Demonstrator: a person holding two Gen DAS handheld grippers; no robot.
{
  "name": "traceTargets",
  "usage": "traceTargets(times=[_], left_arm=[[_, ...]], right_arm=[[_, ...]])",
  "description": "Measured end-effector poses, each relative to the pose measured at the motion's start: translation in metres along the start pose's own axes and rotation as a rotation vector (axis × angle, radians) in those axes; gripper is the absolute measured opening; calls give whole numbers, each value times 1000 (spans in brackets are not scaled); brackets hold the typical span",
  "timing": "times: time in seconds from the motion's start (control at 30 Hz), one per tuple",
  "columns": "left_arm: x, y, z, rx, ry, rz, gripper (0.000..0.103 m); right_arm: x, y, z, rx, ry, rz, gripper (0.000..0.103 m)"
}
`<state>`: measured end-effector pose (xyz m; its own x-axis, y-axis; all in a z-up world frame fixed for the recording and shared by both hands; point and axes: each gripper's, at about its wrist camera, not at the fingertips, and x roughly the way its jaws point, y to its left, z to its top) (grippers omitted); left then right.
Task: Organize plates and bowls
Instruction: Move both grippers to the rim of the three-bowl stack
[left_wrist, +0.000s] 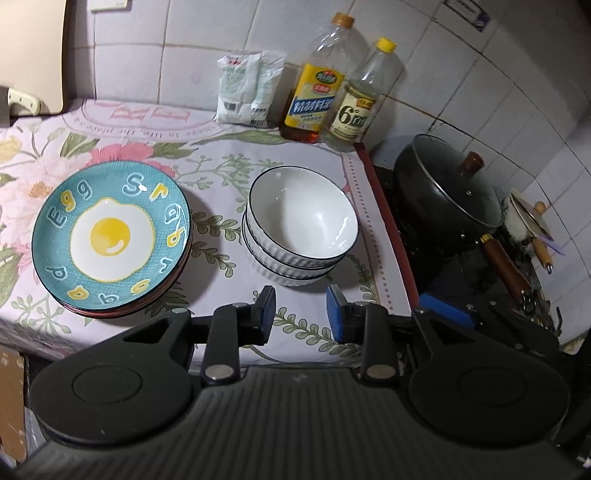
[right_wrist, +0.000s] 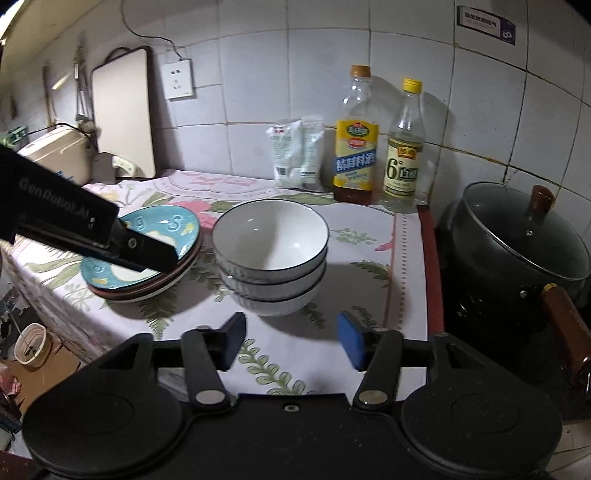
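Two stacks sit side by side on the flowered cloth (left_wrist: 207, 147): white bowls (left_wrist: 301, 225) at twelve o'clock just beyond my empty, narrowly parted left gripper (left_wrist: 301, 314), plates (left_wrist: 110, 240) at ten o'clock; my right gripper (right_wrist: 291, 341), wider and empty, also faces the bowls.

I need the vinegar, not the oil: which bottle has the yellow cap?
The clear bottle on the right, nearest the pot; the other bottle has an orange cap.
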<state>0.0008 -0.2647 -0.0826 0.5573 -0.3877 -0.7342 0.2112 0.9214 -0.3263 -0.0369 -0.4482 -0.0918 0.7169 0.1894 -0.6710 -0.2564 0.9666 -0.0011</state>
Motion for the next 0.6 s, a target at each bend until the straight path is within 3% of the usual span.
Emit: traceTargets(times=[0.3, 0.6], left_arm=[[-8, -8, -18, 43, -33, -29, 35], [6, -10, -34, 64, -69, -9, 45]], right_arm=[[-9, 6, -21, -20, -30, 0, 66], [8, 8, -49, -67, -81, 20, 80]])
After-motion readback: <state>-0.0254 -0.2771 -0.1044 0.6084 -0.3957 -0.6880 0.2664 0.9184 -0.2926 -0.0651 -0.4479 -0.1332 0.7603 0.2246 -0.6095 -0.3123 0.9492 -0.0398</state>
